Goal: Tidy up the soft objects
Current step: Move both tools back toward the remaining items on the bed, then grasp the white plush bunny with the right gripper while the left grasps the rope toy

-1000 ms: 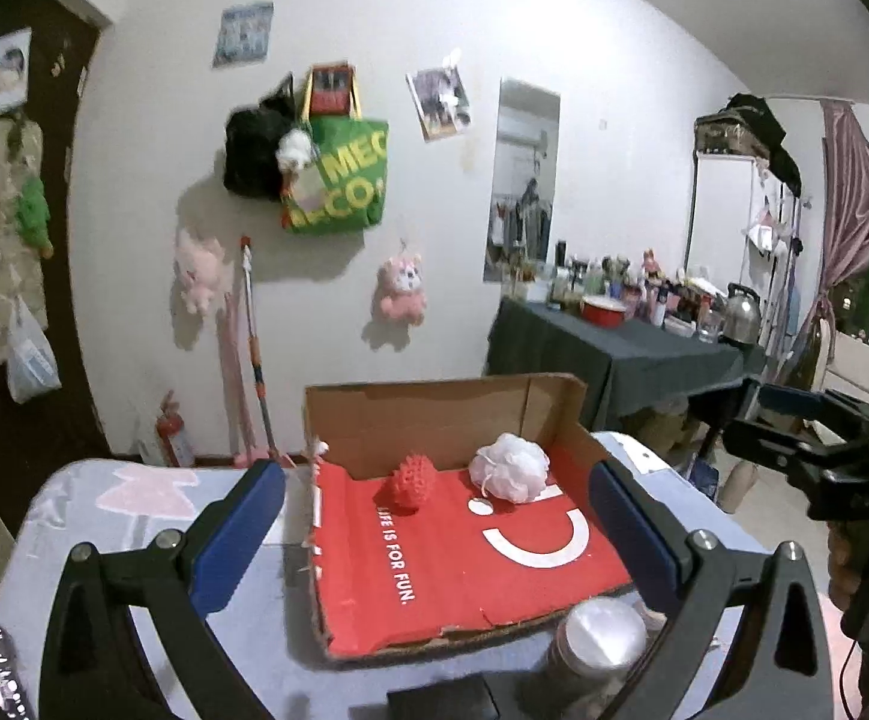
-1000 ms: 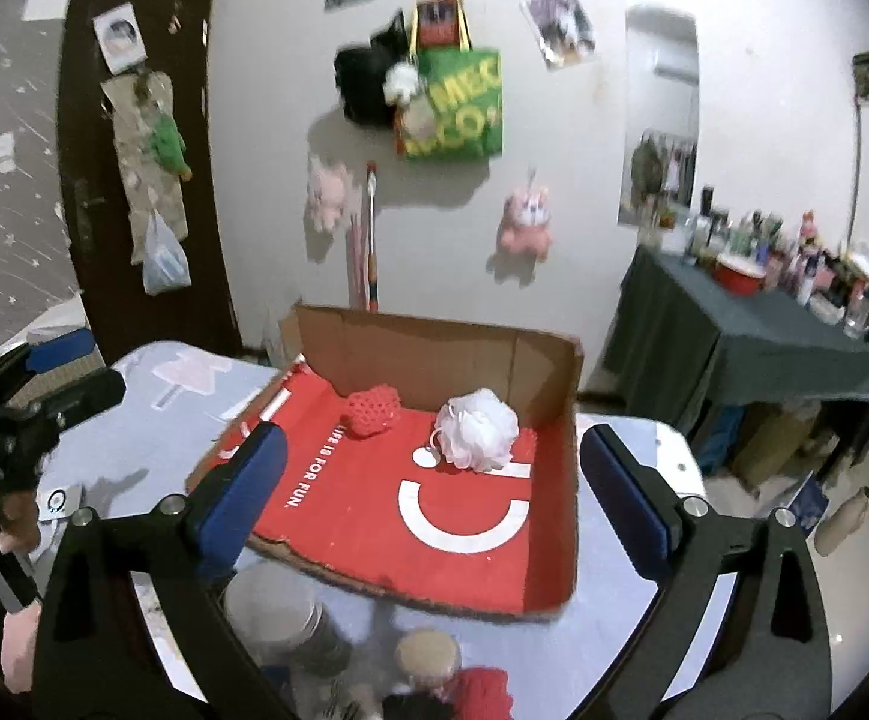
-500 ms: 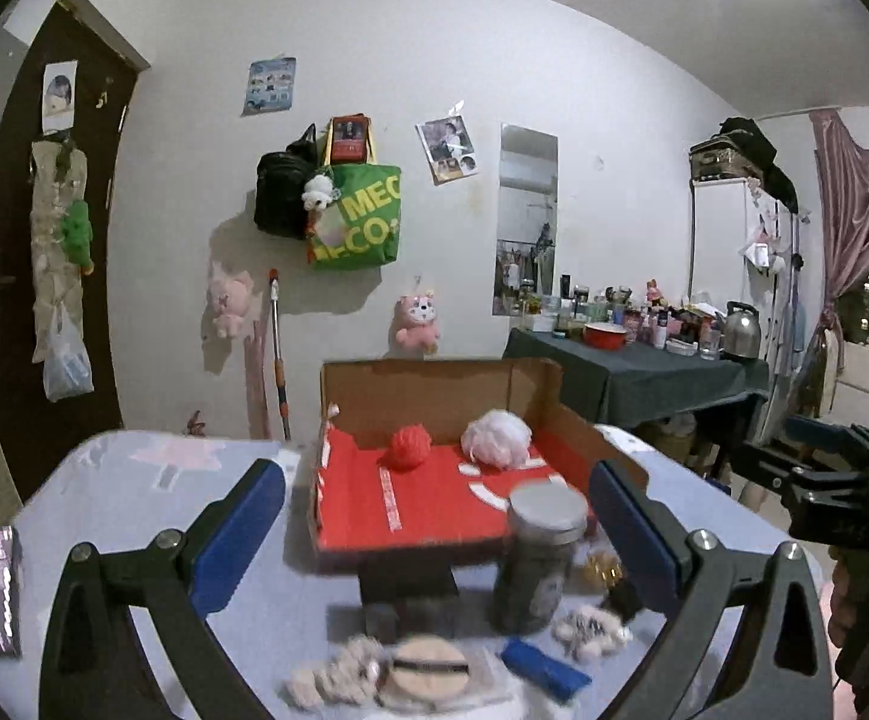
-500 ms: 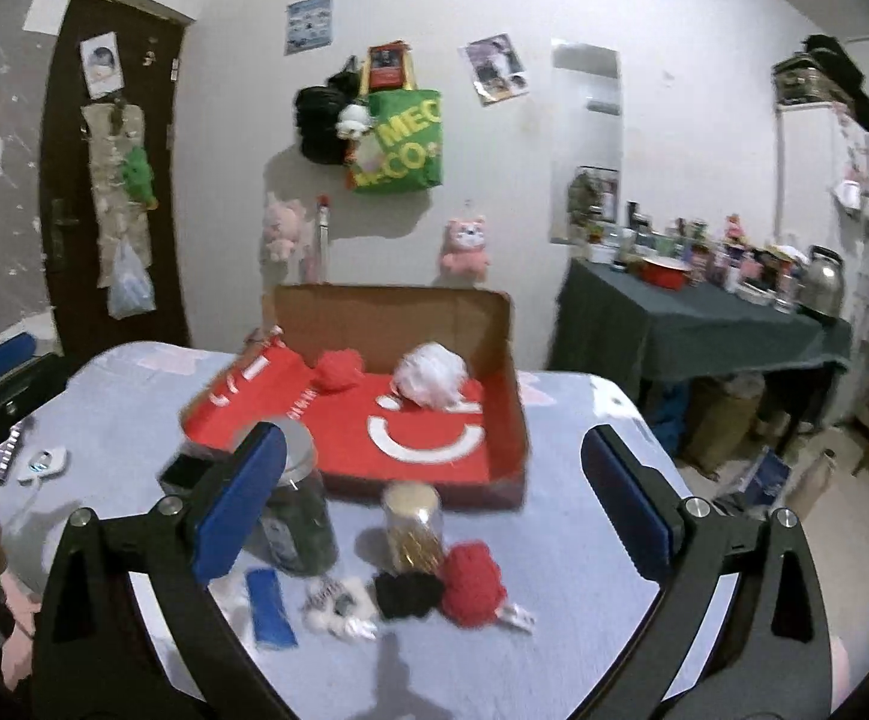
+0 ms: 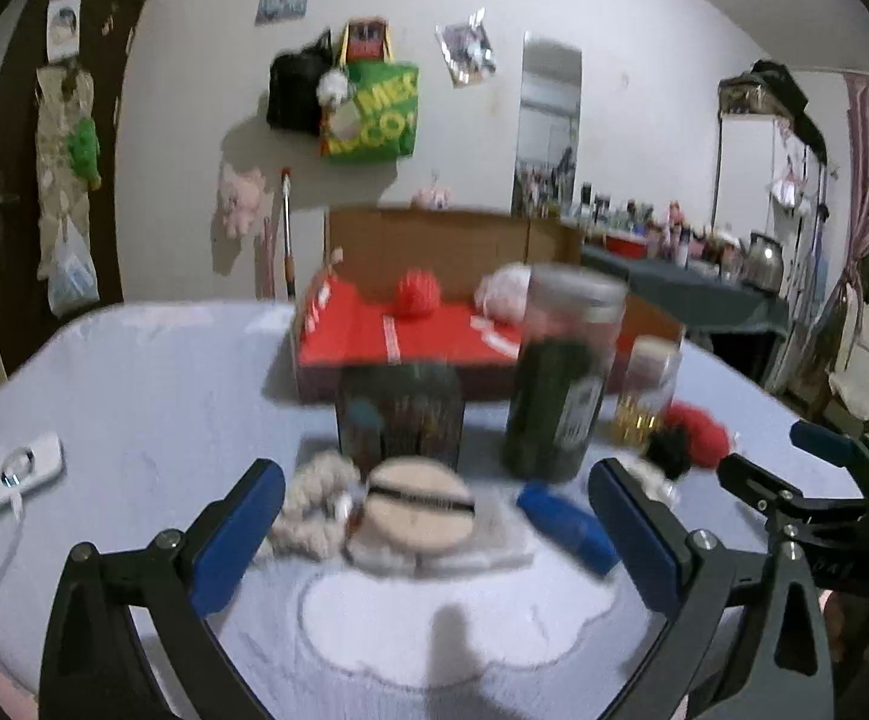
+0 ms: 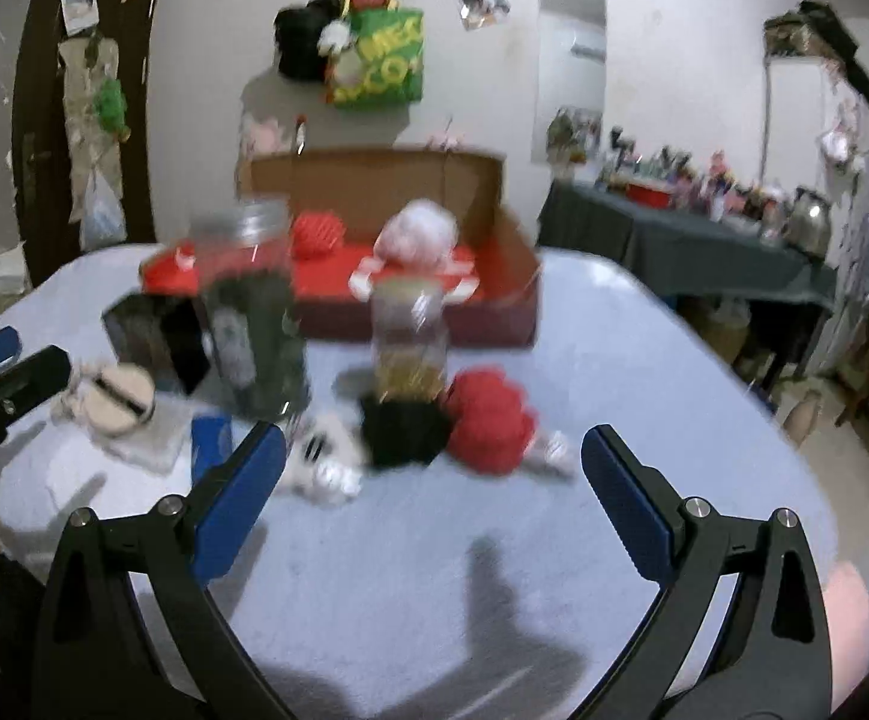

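Both wrist cameras look low across the bench (image 5: 134,372) toward the wall, sharing the cardboard box (image 5: 434,240) (image 6: 374,174) and jars.

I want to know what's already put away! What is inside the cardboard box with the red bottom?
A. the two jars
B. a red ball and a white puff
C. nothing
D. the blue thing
B: the red spiky ball and white mesh puff sit inside the cardboard box; the jars and the rest stand outside on the table.
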`<state>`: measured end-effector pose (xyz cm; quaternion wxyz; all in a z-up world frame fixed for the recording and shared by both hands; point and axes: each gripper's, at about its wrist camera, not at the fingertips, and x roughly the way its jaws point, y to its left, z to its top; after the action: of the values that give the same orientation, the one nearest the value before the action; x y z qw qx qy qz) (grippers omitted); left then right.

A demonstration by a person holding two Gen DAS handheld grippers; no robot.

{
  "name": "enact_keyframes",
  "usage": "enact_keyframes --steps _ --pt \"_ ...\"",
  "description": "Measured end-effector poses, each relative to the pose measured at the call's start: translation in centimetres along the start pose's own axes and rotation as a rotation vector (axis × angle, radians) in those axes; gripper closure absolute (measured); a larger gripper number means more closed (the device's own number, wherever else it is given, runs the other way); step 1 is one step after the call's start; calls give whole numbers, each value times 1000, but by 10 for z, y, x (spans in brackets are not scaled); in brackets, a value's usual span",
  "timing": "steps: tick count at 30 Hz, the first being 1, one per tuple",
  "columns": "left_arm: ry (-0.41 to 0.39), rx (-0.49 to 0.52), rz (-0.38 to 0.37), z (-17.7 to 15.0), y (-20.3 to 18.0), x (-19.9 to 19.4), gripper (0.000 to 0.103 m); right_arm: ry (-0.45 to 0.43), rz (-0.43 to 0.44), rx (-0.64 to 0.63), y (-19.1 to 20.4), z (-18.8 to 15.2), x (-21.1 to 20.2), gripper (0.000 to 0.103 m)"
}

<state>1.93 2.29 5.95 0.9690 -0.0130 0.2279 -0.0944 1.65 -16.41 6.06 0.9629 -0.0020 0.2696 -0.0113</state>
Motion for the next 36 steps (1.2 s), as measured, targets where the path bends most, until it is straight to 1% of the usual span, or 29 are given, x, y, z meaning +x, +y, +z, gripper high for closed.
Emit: enact_keyframes --steps 2,6,8,13,15,19,21,22,23,24,25,26,27,29,30,31,33,36 --pt "23 -9 5 -6 5 5 0 19 7 -2 5 -5 7 2" --pt "43 -16 24 -10 17 9 0 56 61 5 12 -7 19 2" --pt "60 -20 31 -8 26 12 0 79 92 12 15 -7 25 2" --pt "107 -20 55 -4 46 20 0 140 127 35 22 -7 43 2" --pt "120 -12 66 -2 53 22 3 160 133 50 22 -6 49 2" --pt "165 0 61 2 66 28 9 184 134 75 20 -3 57 3" --pt "188 12 61 2 70 33 14 194 130 84 19 -3 61 3" --pt "199 14 60 2 71 36 18 198 130 85 19 -2 63 7" --pt "226 18 56 1 72 41 25 199 124 80 20 -1 64 14" --pt "247 18 53 0 73 45 29 203 115 68 22 -1 65 16" --pt "271 15 51 0 75 49 39 205 108 55 24 -1 66 20" --pt "296 7 40 -3 77 54 50 203 106 45 25 -1 66 25" --pt "301 -6 12 -5 79 55 59 201 110 35 27 -1 65 29" --pt "292 -33 -35 -6 80 52 73 200 124 11 31 0 65 45" --pt "284 -26 -36 -6 78 49 76 200 137 1 33 0 64 50" --pt "272 -15 -30 -6 76 46 79 202 155 -4 34 0 63 61" --pt "246 2 -22 -5 72 37 81 204 178 -10 35 1 61 62" --pt "209 -9 -36 0 68 22 81 196 211 -3 33 1 56 64"
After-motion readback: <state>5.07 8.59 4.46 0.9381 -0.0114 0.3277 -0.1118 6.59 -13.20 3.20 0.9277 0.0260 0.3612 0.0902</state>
